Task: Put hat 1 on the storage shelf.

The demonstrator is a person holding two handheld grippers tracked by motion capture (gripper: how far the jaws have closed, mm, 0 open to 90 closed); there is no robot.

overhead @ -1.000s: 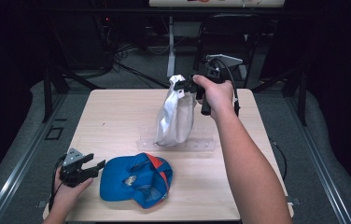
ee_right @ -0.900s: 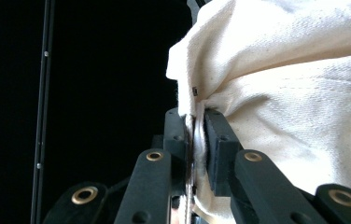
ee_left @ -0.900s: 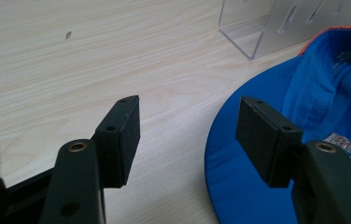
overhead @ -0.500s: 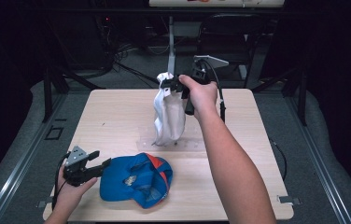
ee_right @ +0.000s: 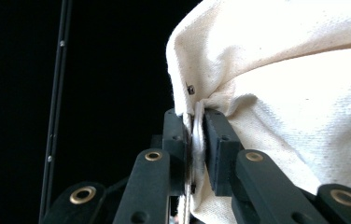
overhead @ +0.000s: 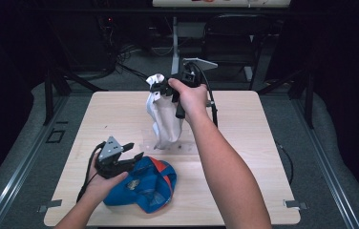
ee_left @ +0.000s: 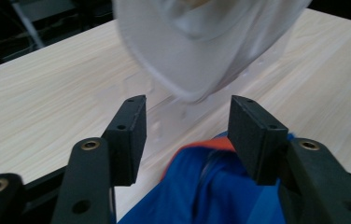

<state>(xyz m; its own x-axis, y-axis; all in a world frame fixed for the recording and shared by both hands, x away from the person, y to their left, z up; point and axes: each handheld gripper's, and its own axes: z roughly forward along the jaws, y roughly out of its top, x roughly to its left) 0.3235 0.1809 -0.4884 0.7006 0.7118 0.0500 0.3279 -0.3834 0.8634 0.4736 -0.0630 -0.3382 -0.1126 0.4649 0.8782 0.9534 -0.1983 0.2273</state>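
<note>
Right gripper (overhead: 162,90) clamped on rim of cream canvas bag (overhead: 165,121), limp, hanging over table (overhead: 244,143) centre; left gripper (overhead: 131,151) jaws apart, just closing, empty, over crumpled blue cap (overhead: 146,188) at near edge.

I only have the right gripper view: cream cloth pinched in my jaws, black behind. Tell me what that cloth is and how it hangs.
Observer: It is a white cloth bag, held by its top edge in the right gripper. It hangs down over the middle of the table.
Operator: Give me the bottom end.
Observer: It reaches down to a clear sheet on the tabletop; I cannot tell whether it touches.
Operator: Now report the other hand.
Observer: The left gripper is at the left edge of a blue cap near the front. Its jaws have just been closing but stand open, the cap's edge between them, pads not pressing it.
</note>
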